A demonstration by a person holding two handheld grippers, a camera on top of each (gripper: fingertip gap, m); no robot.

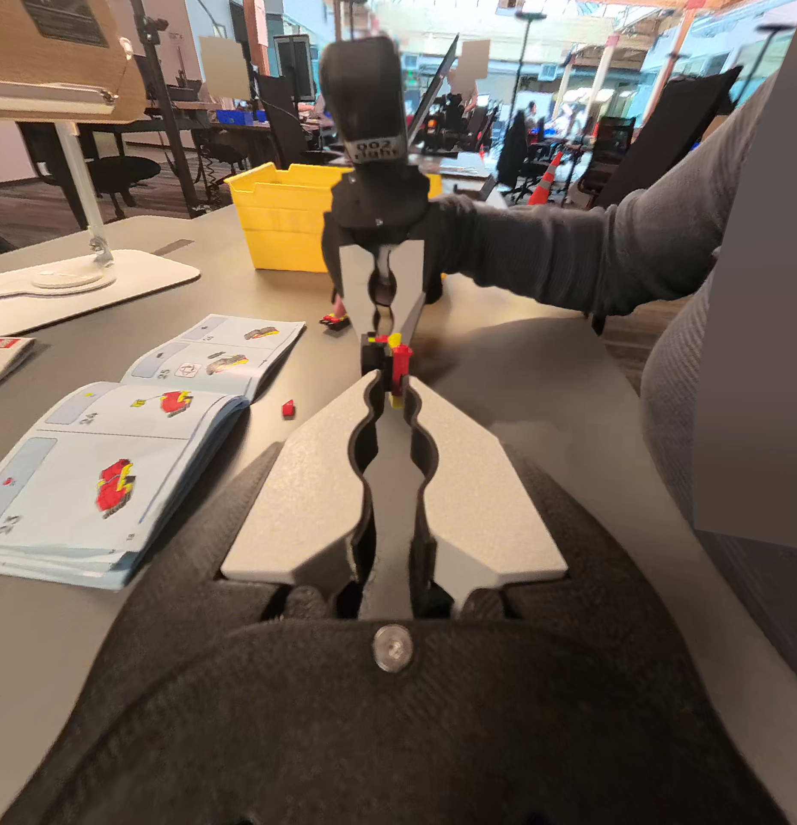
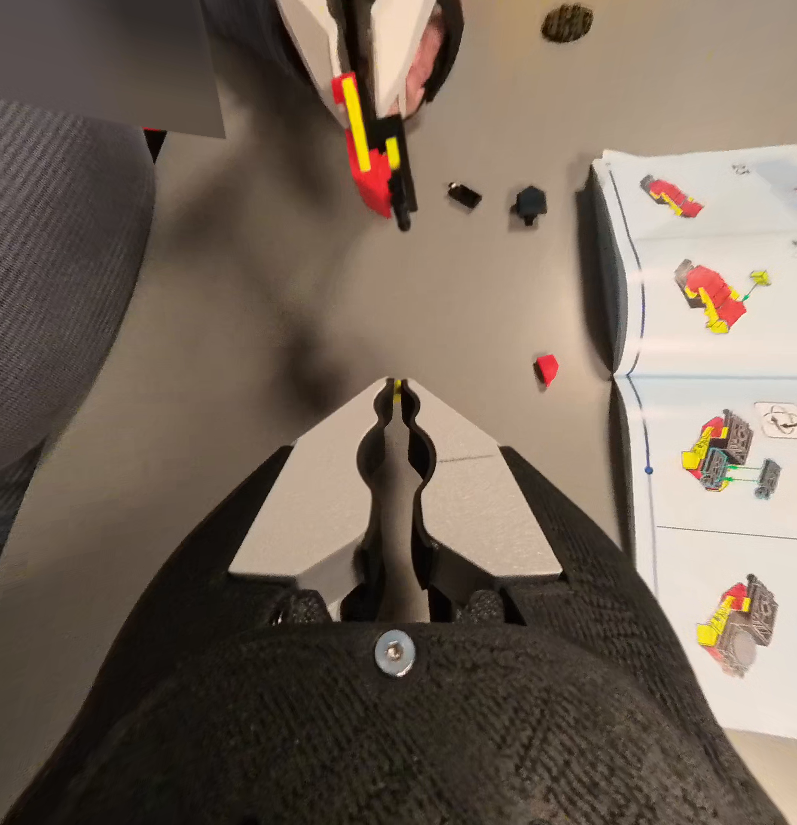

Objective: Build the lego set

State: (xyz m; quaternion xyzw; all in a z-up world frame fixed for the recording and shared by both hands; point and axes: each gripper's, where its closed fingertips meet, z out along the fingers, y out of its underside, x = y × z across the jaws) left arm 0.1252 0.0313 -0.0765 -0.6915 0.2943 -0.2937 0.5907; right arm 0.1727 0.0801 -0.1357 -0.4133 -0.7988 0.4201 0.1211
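Observation:
My left gripper (image 1: 393, 384) is shut on a partly built red, yellow and black lego model (image 1: 390, 364) and holds it above the grey table (image 1: 499, 402). The model also shows in the right wrist view (image 2: 374, 156), clamped in the left gripper (image 2: 365, 109). My right gripper (image 2: 396, 385) is shut on a small yellow piece (image 2: 397, 387) that peeks out between its tips. In the left wrist view the right gripper (image 1: 383, 331) points down just above the model. A gap shows between the yellow piece and the model.
An open instruction booklet (image 1: 119, 446) (image 2: 722, 402) lies beside the work spot. A loose red piece (image 1: 288, 408) (image 2: 546, 368) and two black pieces (image 2: 464, 195) (image 2: 529, 203) lie on the table. A small red and black sub-build (image 1: 334, 320), a yellow bin (image 1: 289, 214) and a white stand base (image 1: 75, 277) sit farther off. The gap from one gripper's tips to the other's is roughly 10 cm.

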